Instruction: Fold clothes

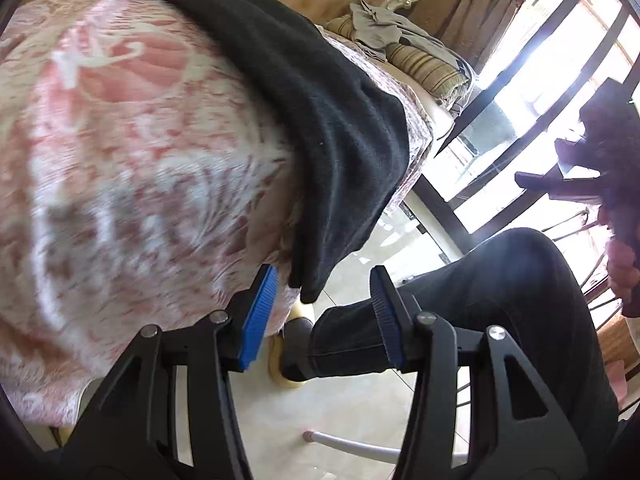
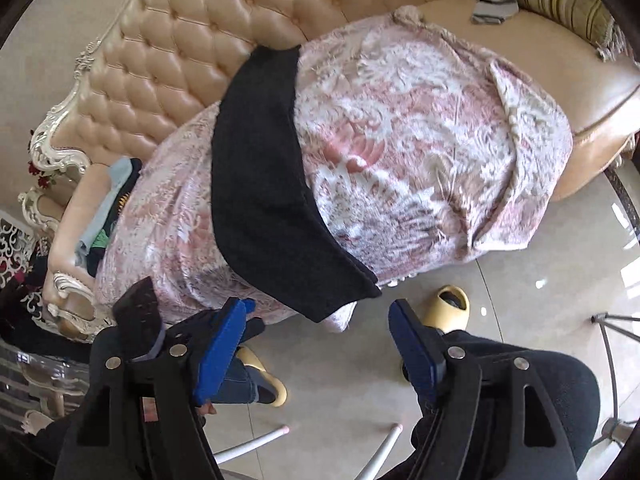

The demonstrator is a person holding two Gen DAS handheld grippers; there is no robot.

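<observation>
So the black garment is folded into a long narrow strip and it's lying across a pink-and-white patterned blanket on the tufted beige sofa. One end sits up against the sofa's backrest, the other end hangs over the blanket's front edge, with a pointed corner dangling above the floor. The fabric looks flat and smooth, edges pretty straight.

The left gripper has its jaws partly apart with nothing between them, just beside that dangling corner. The right gripper is spread wide, also empty, just below the hanging end.

Below the sofa edge there's shiny tiled floor, plus the person's dark trouser legs and yellow slippers. More clothes are piled at the far end of the sofa.
</observation>
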